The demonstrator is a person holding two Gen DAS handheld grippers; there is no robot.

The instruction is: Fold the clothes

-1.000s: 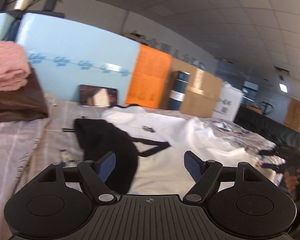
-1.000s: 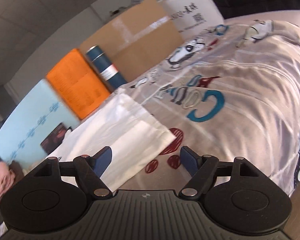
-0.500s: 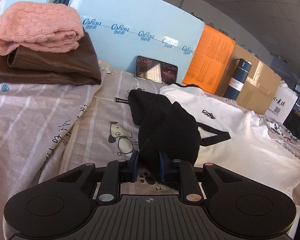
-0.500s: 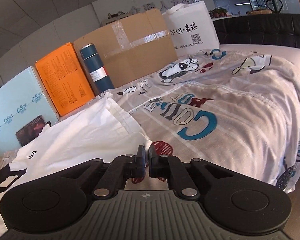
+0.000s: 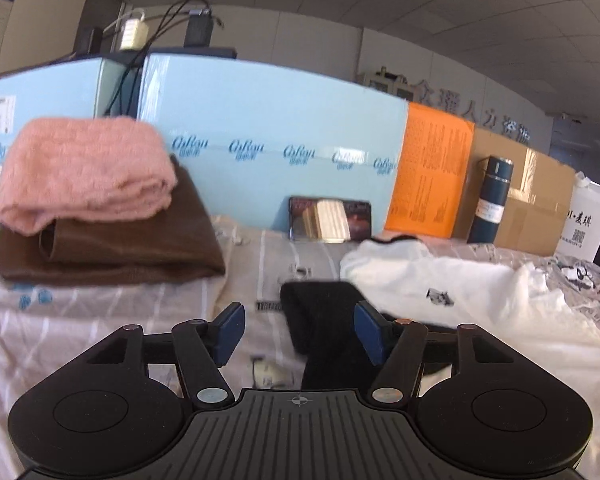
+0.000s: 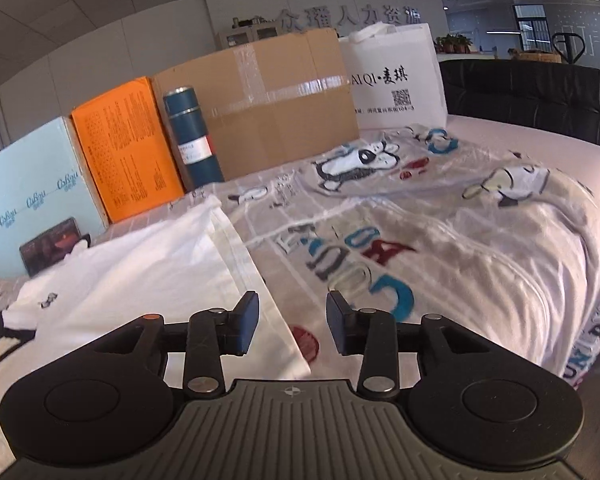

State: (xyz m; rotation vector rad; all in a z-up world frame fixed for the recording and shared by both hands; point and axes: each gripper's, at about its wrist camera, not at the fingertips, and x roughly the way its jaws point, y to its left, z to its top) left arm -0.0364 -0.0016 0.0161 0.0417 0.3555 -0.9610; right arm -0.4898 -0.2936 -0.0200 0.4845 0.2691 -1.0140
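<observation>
A white shirt [image 5: 460,300] with a black sleeve [image 5: 324,328] lies on the patterned bed sheet [image 5: 100,320]. My left gripper [image 5: 298,334] is open, with the black sleeve lying between and just beyond its fingers. In the right wrist view the white shirt [image 6: 148,280] spreads to the left, and its folded edge runs down between the fingers. My right gripper [image 6: 292,324] is open and holds nothing, just above that edge.
A folded pink knit [image 5: 84,172] sits on a folded brown garment [image 5: 116,244] at the back left. Along the back stand a light blue board [image 5: 268,148], an orange box [image 6: 128,148], a blue flask [image 6: 192,136], a cardboard box [image 6: 268,104] and a white bag [image 6: 396,80].
Both grippers were shut half a second ago, the left on the black sleeve and the right at the shirt's edge; both have opened and let go. The left view has tilted upward.
</observation>
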